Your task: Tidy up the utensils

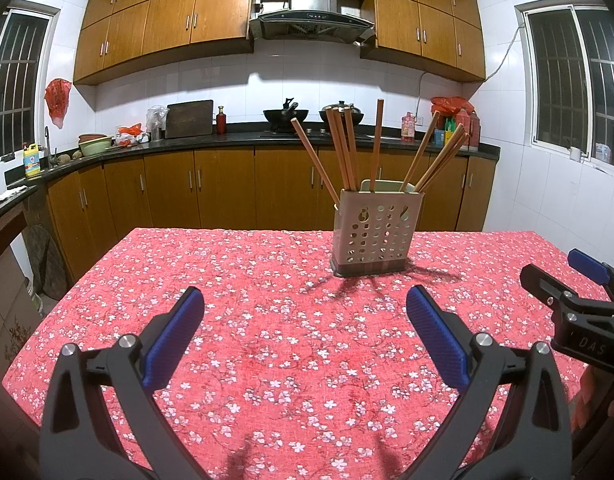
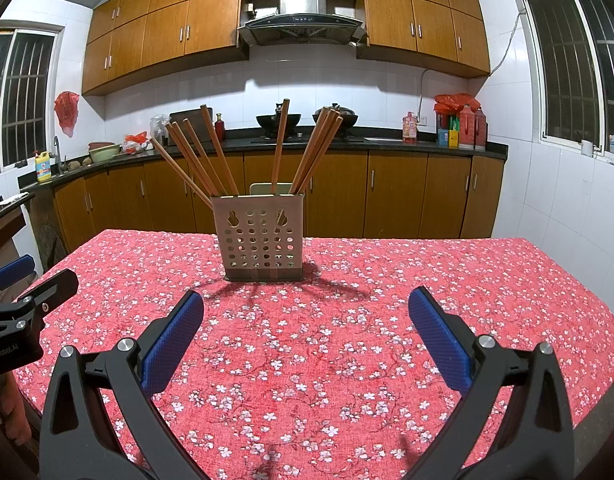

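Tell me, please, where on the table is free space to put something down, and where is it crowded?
The red floral tablecloth is bare between the utensil holder and both open grippers, left gripper and right gripper. It is also bare on either side of the holder. The only crowded spot is above the holder, where the chopsticks fan outward.

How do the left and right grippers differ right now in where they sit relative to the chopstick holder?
The left gripper has the chopstick holder ahead and to its right; the right gripper has it ahead and slightly to its left. In the left wrist view the holder shows a front and a side wall; in the right wrist view it is nearly face-on. Shared: both are open, hold nothing, and hover over the floral tablecloth, short of the chopsticks.
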{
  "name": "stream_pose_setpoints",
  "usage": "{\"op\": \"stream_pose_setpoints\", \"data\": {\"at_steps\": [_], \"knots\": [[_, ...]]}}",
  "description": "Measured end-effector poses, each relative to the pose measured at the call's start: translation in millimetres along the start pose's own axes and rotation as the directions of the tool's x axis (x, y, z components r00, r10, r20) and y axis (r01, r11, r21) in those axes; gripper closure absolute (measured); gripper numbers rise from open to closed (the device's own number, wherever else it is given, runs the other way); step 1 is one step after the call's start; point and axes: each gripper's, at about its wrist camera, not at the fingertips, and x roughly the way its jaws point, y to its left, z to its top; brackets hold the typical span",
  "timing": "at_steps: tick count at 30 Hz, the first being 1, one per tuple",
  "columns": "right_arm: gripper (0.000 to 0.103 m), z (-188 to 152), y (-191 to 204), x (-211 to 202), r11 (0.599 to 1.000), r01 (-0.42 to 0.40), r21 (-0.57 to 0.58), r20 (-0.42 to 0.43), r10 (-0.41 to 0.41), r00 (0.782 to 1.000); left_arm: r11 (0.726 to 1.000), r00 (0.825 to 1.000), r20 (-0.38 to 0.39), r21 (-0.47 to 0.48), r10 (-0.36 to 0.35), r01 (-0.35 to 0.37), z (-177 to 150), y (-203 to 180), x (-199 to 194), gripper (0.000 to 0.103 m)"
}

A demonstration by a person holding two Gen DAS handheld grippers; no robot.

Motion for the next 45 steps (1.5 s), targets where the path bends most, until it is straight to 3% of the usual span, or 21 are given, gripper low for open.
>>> {"op": "stream_pose_setpoints", "data": {"at_steps": [45], "knots": [[0.002,-2.4,-0.8,1.4,1.0,-0.001,0.005,-0.007,0.001,1.0,1.0,1.0,-0.009,-0.001,-0.001,0.001,-5.9,8.2,5.8,0.004]]}}
